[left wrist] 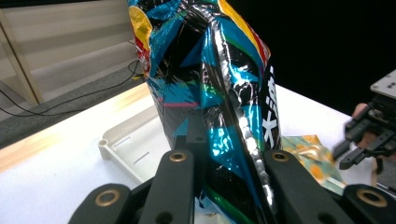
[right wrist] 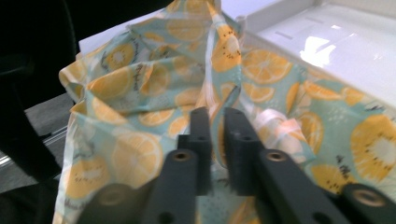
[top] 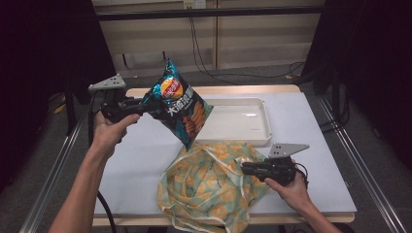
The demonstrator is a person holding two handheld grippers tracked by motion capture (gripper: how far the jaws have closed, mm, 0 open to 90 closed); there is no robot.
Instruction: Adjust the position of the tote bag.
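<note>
Left gripper (top: pixel 145 108), held up over the table's (top: pixel 141 155) left side, is clamped on a shiny crisp bag (top: pixel 180 104) that hangs in the air above the table, tilted, its lower corner pointing down toward the fabric bag (top: pixel 209 187). From the left gripper view the crisp bag (left wrist: pixel 219 93) sits pinched between the two black jaws, its crimped silver seam running up between them. Its front carries a round red-and-yellow logo and large white Chinese characters on black and turquoise, too small to read fully, with golden crisps pictured below. Right gripper (top: pixel 248 169) has its jaws closed together on a fold of the orange-slice-printed fabric bag (right wrist: pixel 140 116), which lies crumpled at the table's front edge, touching the white tray (top: pixel 265 121).
</note>
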